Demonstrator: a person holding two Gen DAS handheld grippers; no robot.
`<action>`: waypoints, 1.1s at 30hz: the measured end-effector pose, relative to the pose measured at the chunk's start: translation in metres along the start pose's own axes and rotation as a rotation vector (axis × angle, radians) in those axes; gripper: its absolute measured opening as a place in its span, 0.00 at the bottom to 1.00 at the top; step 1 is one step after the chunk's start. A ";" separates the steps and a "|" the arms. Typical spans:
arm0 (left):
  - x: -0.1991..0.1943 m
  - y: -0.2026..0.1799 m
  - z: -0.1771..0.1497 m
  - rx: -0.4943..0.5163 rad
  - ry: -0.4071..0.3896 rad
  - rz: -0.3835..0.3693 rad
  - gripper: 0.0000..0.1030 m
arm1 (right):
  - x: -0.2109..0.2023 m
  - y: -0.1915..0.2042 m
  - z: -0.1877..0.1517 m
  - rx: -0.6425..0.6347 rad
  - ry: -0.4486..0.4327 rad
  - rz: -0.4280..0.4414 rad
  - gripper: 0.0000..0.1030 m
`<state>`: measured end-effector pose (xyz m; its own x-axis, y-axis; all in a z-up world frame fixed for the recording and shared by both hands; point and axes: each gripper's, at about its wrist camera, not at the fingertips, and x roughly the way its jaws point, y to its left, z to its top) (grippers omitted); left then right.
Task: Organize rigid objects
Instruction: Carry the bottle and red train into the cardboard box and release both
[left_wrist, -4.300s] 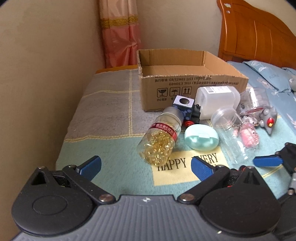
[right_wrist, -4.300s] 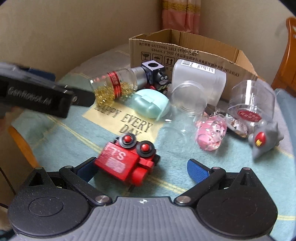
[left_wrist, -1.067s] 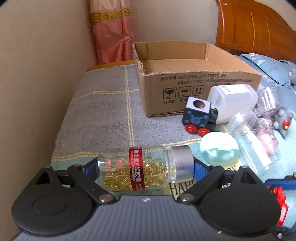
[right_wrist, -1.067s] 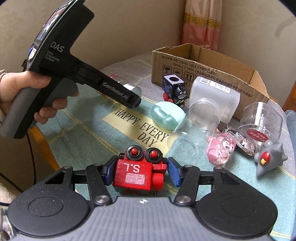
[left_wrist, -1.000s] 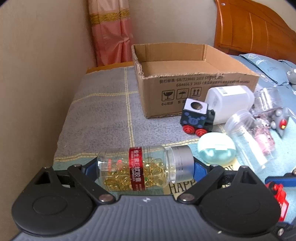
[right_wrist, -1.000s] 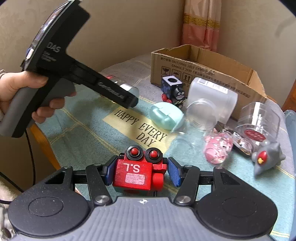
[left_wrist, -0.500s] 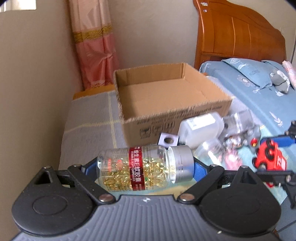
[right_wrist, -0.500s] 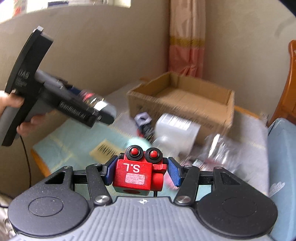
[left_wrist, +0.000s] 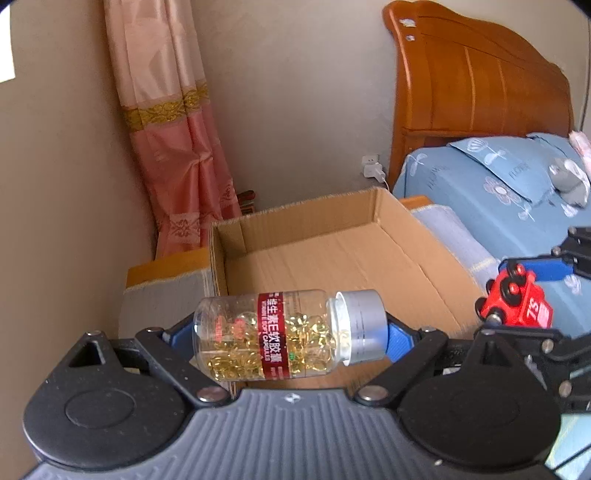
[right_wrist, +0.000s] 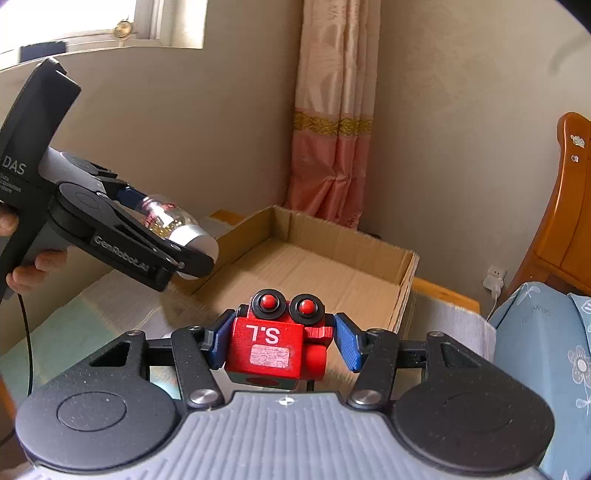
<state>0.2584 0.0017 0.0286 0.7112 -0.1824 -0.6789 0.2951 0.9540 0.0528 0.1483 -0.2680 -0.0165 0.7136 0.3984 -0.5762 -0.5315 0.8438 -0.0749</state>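
Now both loads have risen over the open brown cardboard box (left_wrist: 332, 254) at twelve o'clock, ready for dropping: the left hand-held gripper (left_wrist: 291, 332) clamps the clear capsule bottle (left_wrist: 280, 332), the right hand-held gripper (right_wrist: 280, 341) the red wooden toy train (right_wrist: 275, 343).

The near wall of the cardboard box (left_wrist: 332, 258) is hidden behind the capsule bottle (left_wrist: 280, 334); the hand (right_wrist: 26, 273) is cut off at the left edge.

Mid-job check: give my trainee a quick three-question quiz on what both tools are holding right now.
1. What does the left tool grip?
2. True or false: the cardboard box already has toys inside.
3. The right tool holds: A) grey mouse B) red toy train C) green case

Key:
1. The capsule bottle, held end to end, lying sideways.
2. False; the visible floor is bare.
3. B
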 end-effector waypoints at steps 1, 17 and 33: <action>0.006 0.002 0.005 -0.006 0.004 -0.001 0.91 | 0.005 -0.004 0.005 0.005 -0.001 -0.002 0.60; 0.080 0.005 0.044 -0.005 0.065 0.047 0.91 | 0.041 -0.045 0.008 0.086 0.023 -0.029 0.97; 0.045 0.001 0.041 -0.018 0.034 0.055 0.96 | 0.006 -0.036 -0.009 0.112 -0.001 -0.014 1.00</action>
<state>0.3174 -0.0150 0.0283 0.7036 -0.1217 -0.7000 0.2444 0.9666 0.0776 0.1673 -0.2994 -0.0247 0.7214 0.3862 -0.5748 -0.4666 0.8844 0.0086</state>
